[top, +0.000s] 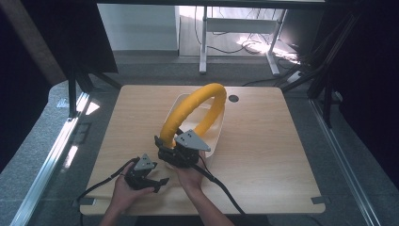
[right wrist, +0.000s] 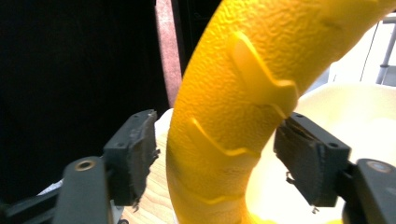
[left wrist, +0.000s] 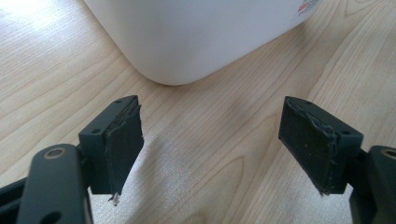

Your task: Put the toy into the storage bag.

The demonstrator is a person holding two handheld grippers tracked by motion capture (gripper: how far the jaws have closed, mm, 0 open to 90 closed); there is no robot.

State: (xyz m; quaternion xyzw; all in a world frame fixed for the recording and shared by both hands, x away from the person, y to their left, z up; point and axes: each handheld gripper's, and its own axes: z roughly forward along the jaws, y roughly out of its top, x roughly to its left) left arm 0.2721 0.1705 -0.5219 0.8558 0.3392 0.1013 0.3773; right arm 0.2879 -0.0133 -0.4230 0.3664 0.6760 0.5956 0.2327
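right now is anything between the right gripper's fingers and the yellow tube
Nothing visible. The curved yellow textured foam tube already stands between the right gripper's open fingers, with a gap on the left and the right finger close against it. Its lower end sits in the white plastic tub.

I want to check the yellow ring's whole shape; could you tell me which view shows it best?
The high view: the yellow ring arches whole over the white tub. The right gripper view shows one textured section close up; the left gripper view shows the tub.
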